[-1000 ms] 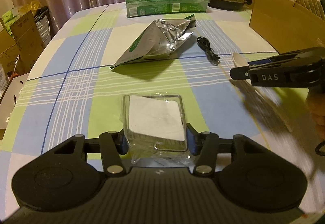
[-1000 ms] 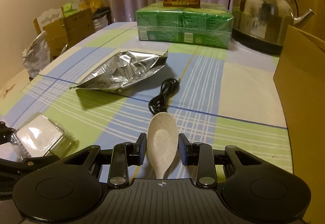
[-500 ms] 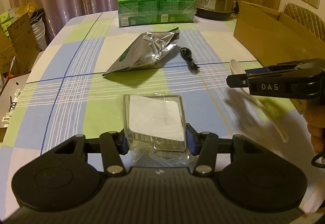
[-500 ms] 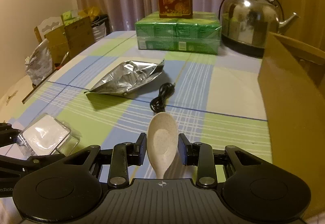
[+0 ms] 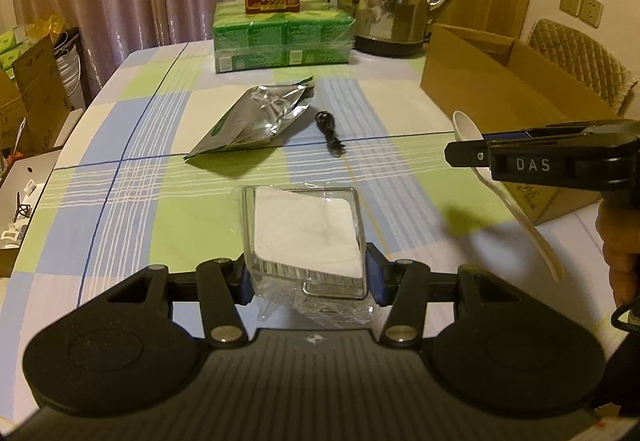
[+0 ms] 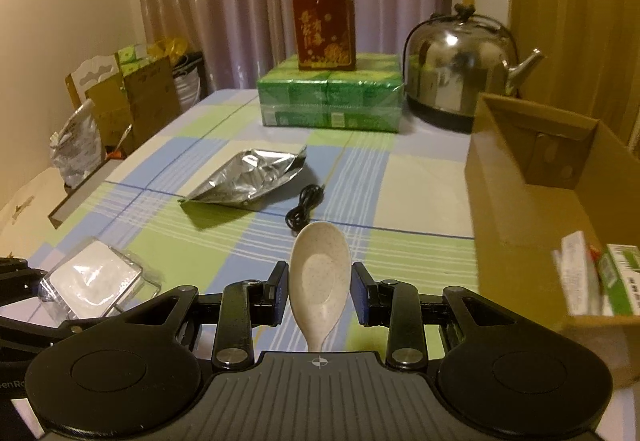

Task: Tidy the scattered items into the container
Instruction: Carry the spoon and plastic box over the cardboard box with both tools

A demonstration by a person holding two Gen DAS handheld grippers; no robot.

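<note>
The right gripper [image 6: 320, 299] pinches a pale spoon [image 6: 320, 277] by the neck of its bowl, held above the table, with the open cardboard box [image 6: 532, 177] just to its right. The left gripper [image 5: 306, 277] clamps a clear wrapped dish [image 5: 306, 237]. To drop the spoon cleanly, swing it right past the box wall, lower it inside, then release. A foil bag [image 6: 248, 181] and black cable [image 6: 306, 205] lie ahead.
</note>
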